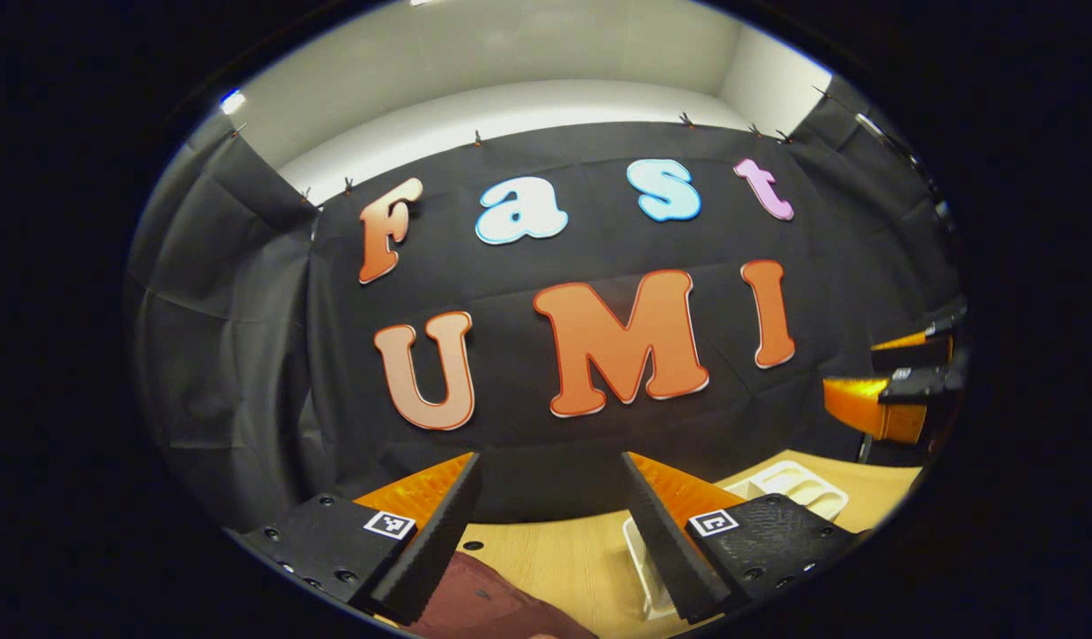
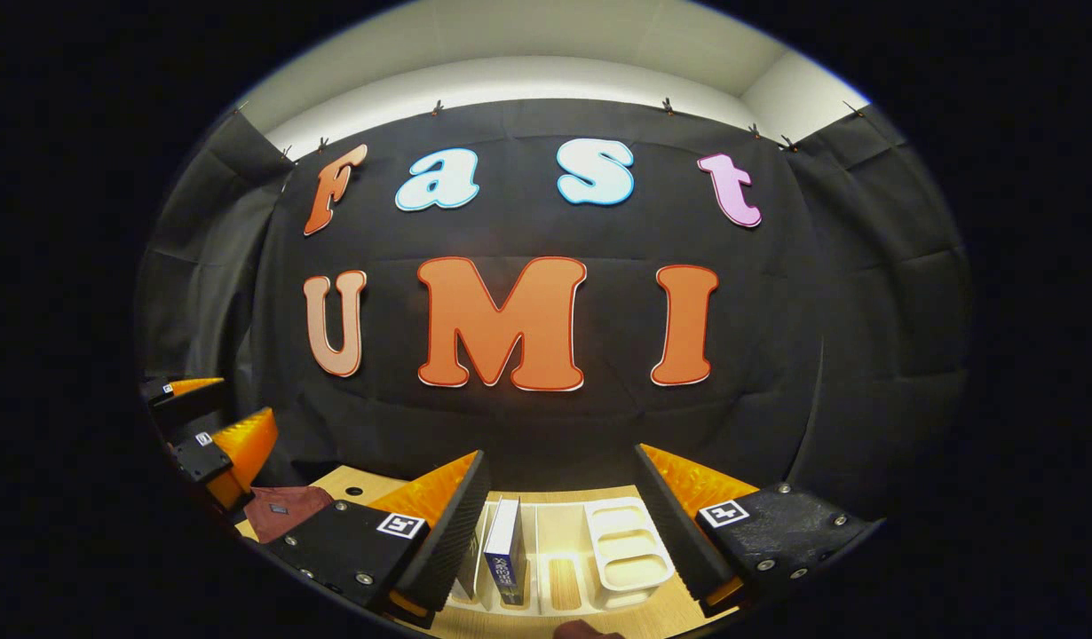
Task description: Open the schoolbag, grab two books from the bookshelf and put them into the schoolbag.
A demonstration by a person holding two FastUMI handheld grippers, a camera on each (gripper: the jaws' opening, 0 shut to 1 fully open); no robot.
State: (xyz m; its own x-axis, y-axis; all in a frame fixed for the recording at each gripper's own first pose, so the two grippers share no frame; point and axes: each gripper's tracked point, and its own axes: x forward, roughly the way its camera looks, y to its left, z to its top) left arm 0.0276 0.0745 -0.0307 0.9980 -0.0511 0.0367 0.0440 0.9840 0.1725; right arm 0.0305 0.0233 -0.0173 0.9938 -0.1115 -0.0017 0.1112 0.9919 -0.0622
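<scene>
Two grippers hang above a wooden table [image 1: 546,550] in front of the black cloth wall [image 1: 546,426], and both stand with their fingers spread wide, nothing between them and nothing touched.

From the left gripper view, the left gripper [image 1: 550,532] has its fingers well apart over the tabletop. Below its left finger, at the near edge, lies the dark red fabric of the schoolbag [image 1: 484,603], under the finger rather than between the two. Just beside the right finger stands the white bookshelf [image 1: 795,484], a plastic rack whose divided sections reach out to the right on the table. Far right in this view, the right gripper [image 1: 901,390] shows at the edge, raised above the table.

From the right gripper view, the right gripper [image 2: 559,532] holds its fingers equally far apart, and the bookshelf [image 2: 630,546] sits directly below the gap. One book [image 2: 506,550] stands upright in a left-hand slot, close to the left finger but apart from it; a second book seems to stand just behind that finger, too hidden to be sure. At the far left, the left gripper [image 2: 213,444] hovers over a corner of the schoolbag [image 2: 284,510], which lies on the table well left of the rack.
</scene>
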